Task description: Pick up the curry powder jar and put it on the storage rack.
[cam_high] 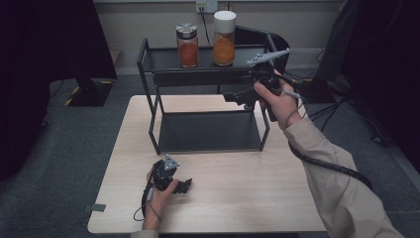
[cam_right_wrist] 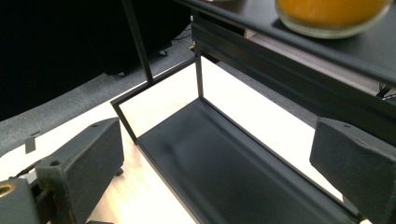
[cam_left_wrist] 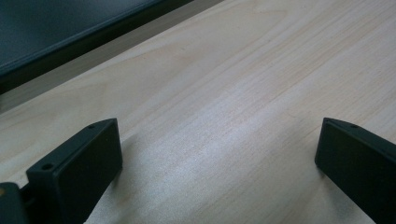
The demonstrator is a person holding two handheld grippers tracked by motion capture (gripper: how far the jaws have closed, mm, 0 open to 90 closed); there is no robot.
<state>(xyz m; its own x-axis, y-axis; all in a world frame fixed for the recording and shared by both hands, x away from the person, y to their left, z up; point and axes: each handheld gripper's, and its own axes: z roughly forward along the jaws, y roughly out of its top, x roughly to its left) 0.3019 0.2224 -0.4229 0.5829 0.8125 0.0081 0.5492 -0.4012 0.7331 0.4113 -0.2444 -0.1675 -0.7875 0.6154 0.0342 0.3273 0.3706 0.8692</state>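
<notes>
Currently the black rack [cam_high: 208, 130] stands mid-table. On its top shelf, two orange-filled jars [cam_high: 224, 42] stand just above the right gripper [cam_high: 236, 97], jaws wide, empty. Left gripper [cam_high: 184, 187] rests before the rack, jaws wide.

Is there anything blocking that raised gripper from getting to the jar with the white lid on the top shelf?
Nothing visible does. The right gripper, jaws open and empty, sits just below the top shelf, with the white-lidded jar above it.
</notes>
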